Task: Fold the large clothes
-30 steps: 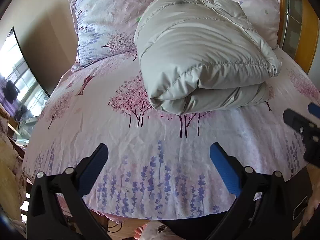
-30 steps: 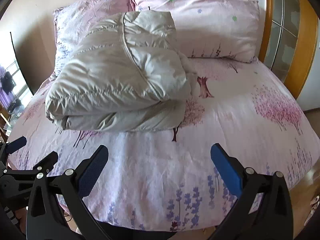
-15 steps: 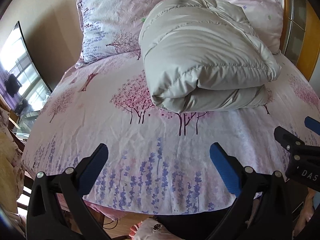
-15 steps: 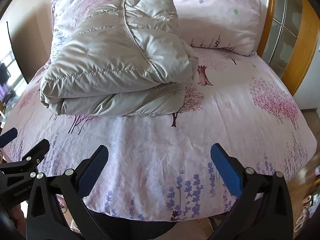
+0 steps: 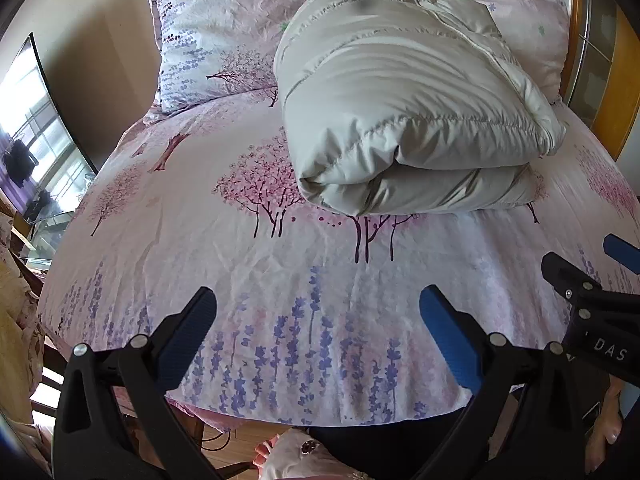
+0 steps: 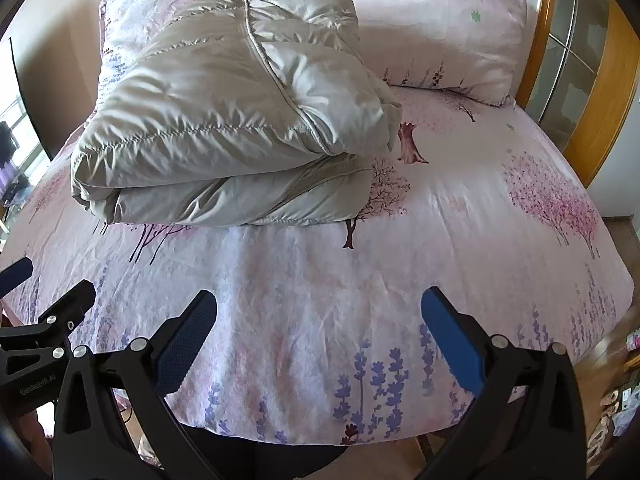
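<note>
A pale grey puffer jacket (image 5: 404,108) lies folded in a thick bundle on the bed, far from both grippers; in the right wrist view the jacket (image 6: 224,120) sits upper left. My left gripper (image 5: 318,306) hangs open over the bed's near edge, holding nothing. My right gripper (image 6: 319,306) is likewise open and empty above the flowered sheet. Each gripper shows at the edge of the other's view: the right one (image 5: 600,280) at the right, the left one (image 6: 44,312) at the left.
The bed (image 5: 280,272) wears a pink sheet printed with trees and lavender. Two pillows (image 5: 216,36) (image 6: 436,28) lean at the head. A wooden headboard (image 6: 592,92) stands at the right, a dark screen (image 5: 36,132) at the left. Floor and slippers (image 5: 304,456) lie below.
Both grippers have tilted slightly downward and shifted, so the jacket sits a little higher in view. Both stay open; the jacket has not moved.
</note>
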